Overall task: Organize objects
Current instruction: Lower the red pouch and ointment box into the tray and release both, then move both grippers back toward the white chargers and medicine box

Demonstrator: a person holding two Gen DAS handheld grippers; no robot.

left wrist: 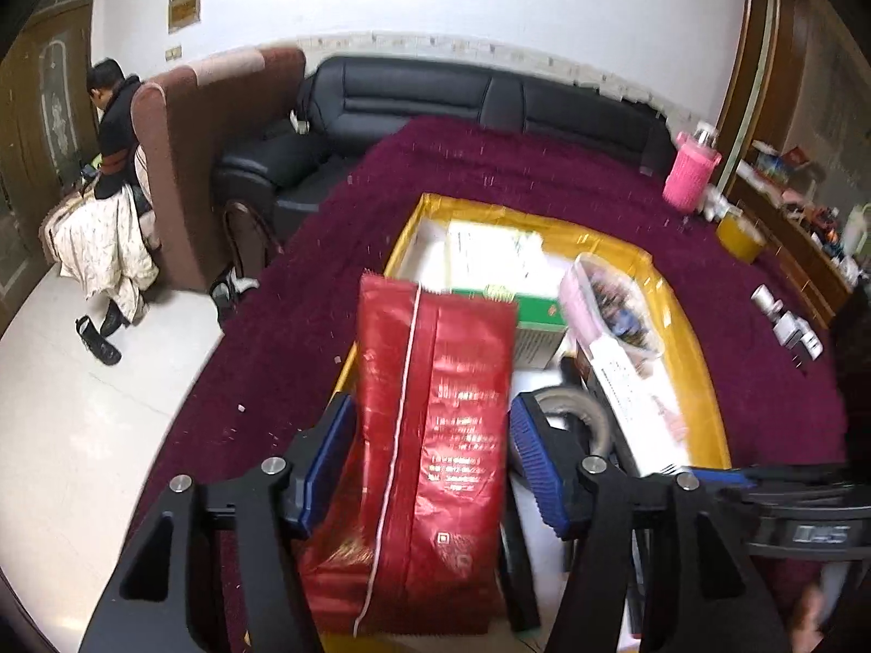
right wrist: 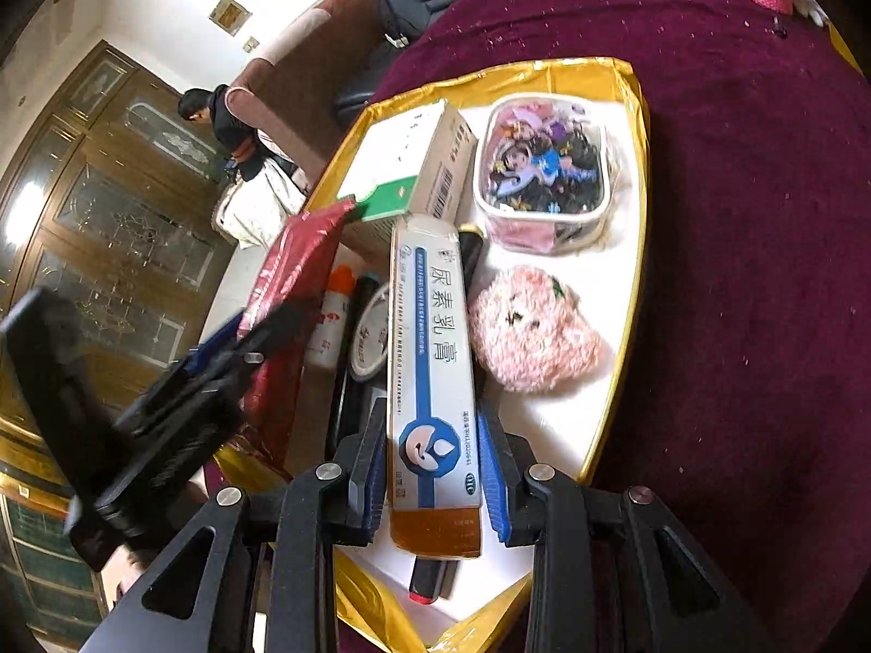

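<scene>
**Both tools loaded over the gold tray**

Closest up in the left wrist view, the left tool [left wrist: 430, 468] has its blue pads against both sides of a red pouch [left wrist: 435, 424], so it's clamped on that. The pouch stands upright, leaning a little, over the near left corner of the gold tray [left wrist: 691, 337], and I can't tell if its bottom touches the tray. Past it sits a green and white box [left wrist: 506, 272], then a clear tub [left wrist: 615, 299] of small colourful stuff to the right. The tray sits on a maroon fuzzy cloth [left wrist: 490, 174] covering the worktop. Further right on the cloth are a pink bottle [left wrist: 691, 174] and a yellow jar [left wrist: 740, 236], well apart from the tray.

Right wrist view, going left to right: the left tool [right wrist: 218, 359] shows up blurry, gripping the red pouch [right wrist: 294, 294] at the tray's left edge. Next to that an orange-capped bottle [right wrist: 335, 321] and a tape roll [right wrist: 373, 337] lie inside the tray [right wrist: 631, 283]. The right tool [right wrist: 435, 468] is closed on a long ointment box [right wrist: 433, 375] with blue print, held lengthwise over the tray's middle, its far end by the green and white box [right wrist: 413, 174]. Right of it a pink fluffy thing [right wrist: 533, 332] lies on the white tray floor, with the clear tub [right wrist: 544, 168] behind it.
</scene>
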